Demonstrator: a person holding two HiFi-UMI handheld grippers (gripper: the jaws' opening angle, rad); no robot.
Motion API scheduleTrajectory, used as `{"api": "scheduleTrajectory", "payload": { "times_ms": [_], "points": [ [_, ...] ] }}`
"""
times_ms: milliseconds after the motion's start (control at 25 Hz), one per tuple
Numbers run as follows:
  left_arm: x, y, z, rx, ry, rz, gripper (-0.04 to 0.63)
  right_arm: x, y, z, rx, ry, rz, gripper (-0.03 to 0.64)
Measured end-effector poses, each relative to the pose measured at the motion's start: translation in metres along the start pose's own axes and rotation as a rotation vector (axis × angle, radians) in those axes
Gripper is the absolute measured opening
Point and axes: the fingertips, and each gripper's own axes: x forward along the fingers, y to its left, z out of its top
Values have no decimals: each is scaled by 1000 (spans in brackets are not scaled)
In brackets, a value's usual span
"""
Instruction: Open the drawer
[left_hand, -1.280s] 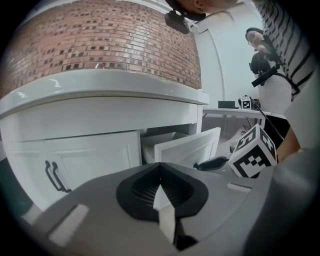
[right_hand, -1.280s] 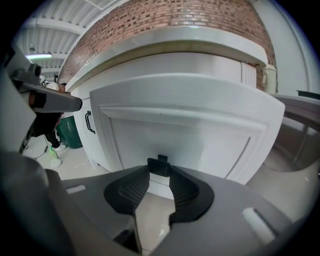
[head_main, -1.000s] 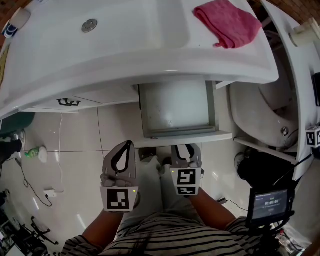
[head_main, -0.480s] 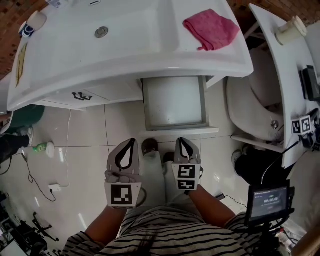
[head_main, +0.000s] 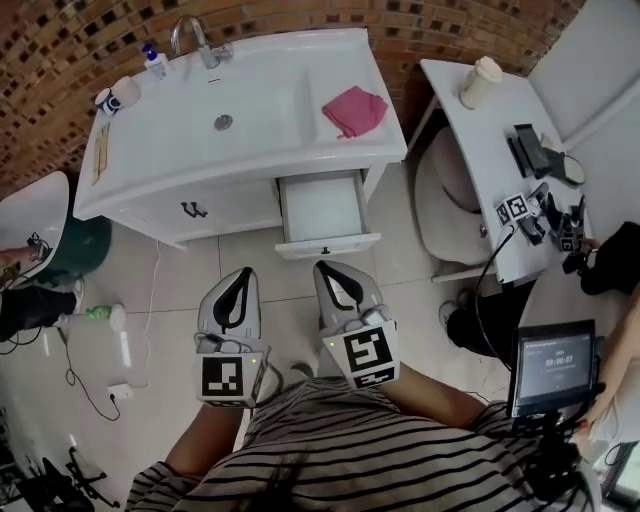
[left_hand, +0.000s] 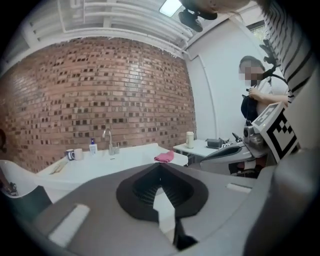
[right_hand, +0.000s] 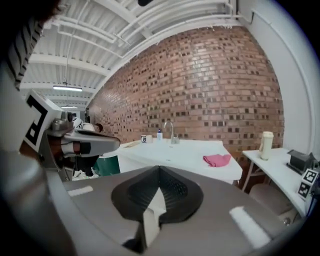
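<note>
left gripper (head_main: 243, 275) and right gripper (head_main: 330, 268) have lifted up and back since a second ago, and the white rectangular drawer (head_main: 322, 205) already sits pulled out.
it sticks out of the white sink cabinet (head_main: 235, 205) on the right, below the pink cloth (head_main: 352, 108), and looks empty. probably a stiff, light box on runners; best hold is the small dark knob (head_main: 324, 251) on its front. both sets of jaws are pinched together on nothing, well apart from it.
</note>
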Motion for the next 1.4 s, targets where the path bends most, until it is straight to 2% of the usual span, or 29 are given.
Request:
{"api": "scheduleTrajectory", "payload": {
  "times_ms": [280,440,640,840,1120,1400],
  "points": [
    [-129,-21,30,16,-102,-15,15,-96,74,33,-13,-73,-34,3],
    [-207,-39,11,36,-95,-75,15,-156,127,28,-3,-64,-81,3],
    [-272,-73,-11,39,-84,-123,15,-213,179,17,-12,-54,-84,2],
    [-293,-108,-5,34,-100,-119,15,-248,181,20,18,-63,-79,2],
    [-280,-145,3,12,-102,-49,15,-282,129,6,21,-58,-110,3],
    [-269,-153,1,-32,-68,-20,15,-280,125,8,3,-52,-57,2]
  ]
}}
